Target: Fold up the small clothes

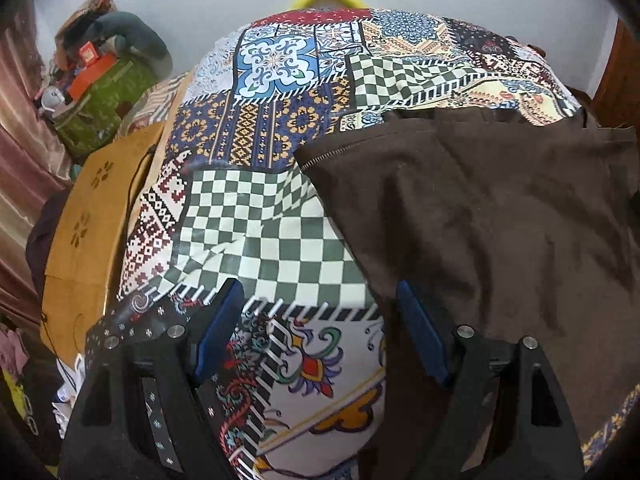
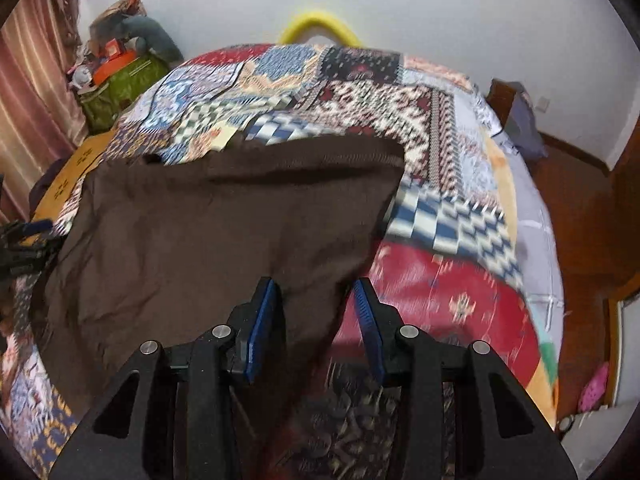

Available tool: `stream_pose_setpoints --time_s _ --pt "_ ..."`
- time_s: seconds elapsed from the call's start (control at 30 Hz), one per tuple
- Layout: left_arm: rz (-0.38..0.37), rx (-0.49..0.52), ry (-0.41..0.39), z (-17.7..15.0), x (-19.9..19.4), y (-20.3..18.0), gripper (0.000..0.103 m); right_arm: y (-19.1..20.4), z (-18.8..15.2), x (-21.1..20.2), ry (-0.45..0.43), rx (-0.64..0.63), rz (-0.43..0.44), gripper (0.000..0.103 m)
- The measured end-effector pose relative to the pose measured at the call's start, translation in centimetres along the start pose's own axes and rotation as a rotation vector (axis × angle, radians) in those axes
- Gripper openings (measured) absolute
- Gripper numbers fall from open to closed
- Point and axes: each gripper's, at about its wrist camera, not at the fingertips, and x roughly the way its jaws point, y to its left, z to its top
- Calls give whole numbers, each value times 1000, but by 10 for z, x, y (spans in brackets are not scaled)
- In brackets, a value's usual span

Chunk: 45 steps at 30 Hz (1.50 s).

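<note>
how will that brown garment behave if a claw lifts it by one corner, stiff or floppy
Probably floppy: the brown garment lies creased and follows the patchwork bedspread beneath it, so the rest would likely hang and drag. Its matte, slightly fuzzy surface suggests it won't slip easily from the pads. The zipper edge may stay a bit stiffer.

Patchwork bedspread (image 1: pixel 280 128); yellow cushion (image 2: pixel 318 26) by the wall; green box (image 2: pixel 120 88) beside pink curtain (image 2: pixel 28 80)

Left gripper (image 1: pixel 320 300) angled steeply down, jaws wide apart. Right gripper (image 2: pixel 314 292) angled down, jaws part-open.
</note>
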Motion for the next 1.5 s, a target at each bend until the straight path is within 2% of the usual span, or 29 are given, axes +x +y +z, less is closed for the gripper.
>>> stream_pose_setpoints --time_s 0.07,0.17,0.43,0.53,0.6,0.73,0.9,1.0,1.07,1.1,1.17,1.23,1.27,1.47,1.5 --pt "12 -12 4 3 4 3 79 -3 3 -2 -14 25 -7 37" --pt "-1 -55 13 4 6 13 79 -8 -3 -13 -36 66 37 37" --pt "-69 -109 -20 -24 -25 34 79 12 -48 -56 -16 9 128 37" --pt "-109 -95 0 -39 -34 31 79 25 -63 -62 0 3 163 37" --pt "-145 -84 12 -52 -40 26 79 30 -73 -59 18 16 189 44" --pt "-196 -54 46 -74 -45 11 79 35 -90 -55 33 46 184 46" --pt "-199 -7 43 -95 -51 -6 79 34 -99 -61 47 67 217 46" --pt "-215 -16 34 -97 -53 -7 65 33 -103 -62 48 54 215 46" --pt "-222 -48 38 -95 -52 -5 47 32 -106 -57 66 56 223 44" --pt "-225 -60 39 -94 -51 -4 41 32 -107 -56 66 56 227 36" --pt "-245 -76 45 -92 -48 -3 22 34 -107 -53 61 43 216 27" --pt "-244 -70 40 -90 -48 -6 11 34 -106 -51 50 40 215 16" --pt "-235 -64 37 -89 -49 -8 10 35 -105 -50 53 41 217 10" --pt "-182 -58 -4 -87 -61 -5 6 39 -106 -65 12 5 177 7" --pt "-168 -59 -7 -87 -63 -2 3 37 -106 -67 9 3 171 7"
